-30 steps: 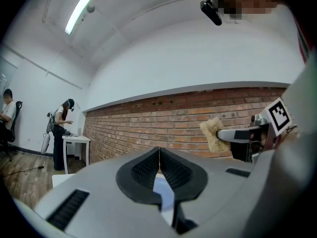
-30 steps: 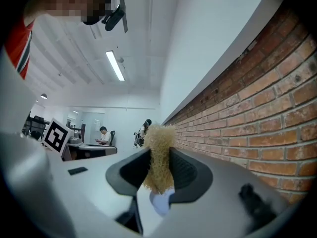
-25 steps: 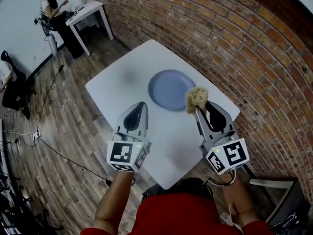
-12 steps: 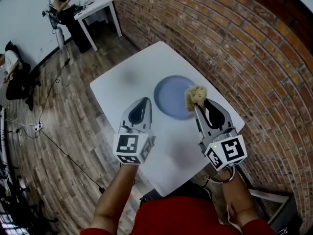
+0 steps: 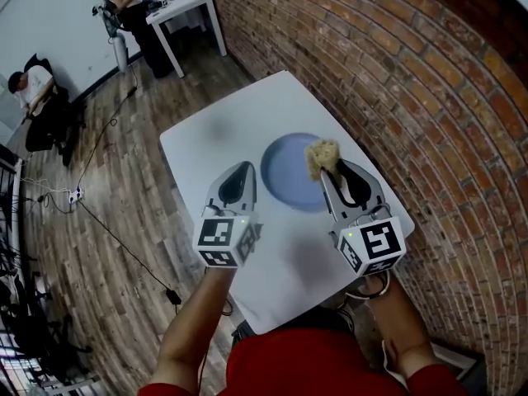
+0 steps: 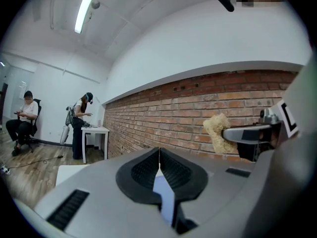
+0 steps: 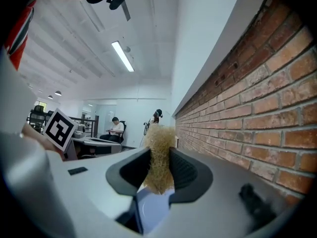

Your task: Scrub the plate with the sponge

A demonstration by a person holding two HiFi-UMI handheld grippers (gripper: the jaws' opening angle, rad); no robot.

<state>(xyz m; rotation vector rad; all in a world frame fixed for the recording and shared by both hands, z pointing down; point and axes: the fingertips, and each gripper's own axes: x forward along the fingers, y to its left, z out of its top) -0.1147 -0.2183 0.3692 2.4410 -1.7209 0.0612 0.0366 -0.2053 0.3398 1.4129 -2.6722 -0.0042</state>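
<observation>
Overhead, whole blue plate (image 5: 290, 172) on table (image 5: 206, 151); up close, right claw (image 7: 159, 155) pinching sponge (image 7: 159, 177), left claw (image 6: 159, 155) pressed together.

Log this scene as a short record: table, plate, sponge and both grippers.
table: white, next to a brick wall
plate: blue, empty, flat on the table
sponge: tan, over the plate's right edge in the head view
left gripper: shut, empty, just left of the plate
right gripper: shut on the sponge
contact: whether the sponge touches the plate cannot be told
</observation>
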